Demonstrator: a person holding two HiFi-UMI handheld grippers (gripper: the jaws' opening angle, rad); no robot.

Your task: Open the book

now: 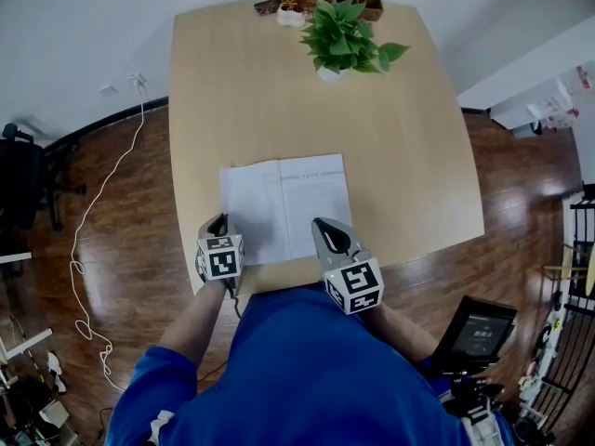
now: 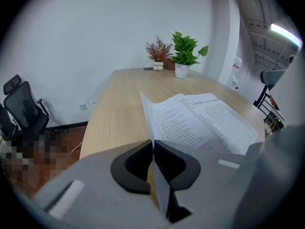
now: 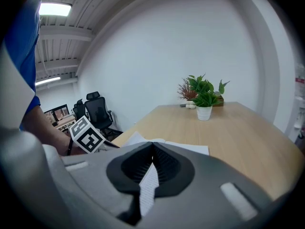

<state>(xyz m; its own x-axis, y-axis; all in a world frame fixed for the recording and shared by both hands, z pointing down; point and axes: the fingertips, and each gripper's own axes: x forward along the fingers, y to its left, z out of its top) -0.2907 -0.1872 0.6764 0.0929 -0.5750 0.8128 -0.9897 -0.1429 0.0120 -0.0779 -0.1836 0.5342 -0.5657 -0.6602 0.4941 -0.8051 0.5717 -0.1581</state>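
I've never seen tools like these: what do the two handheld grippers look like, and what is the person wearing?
The left gripper and right gripper are alike: grey moulded bodies, black ribbed jaw linings, and a white cube with black square markers on each. The person wears a blue top.

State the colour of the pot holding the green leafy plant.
White; the pot shows best in the right gripper view.
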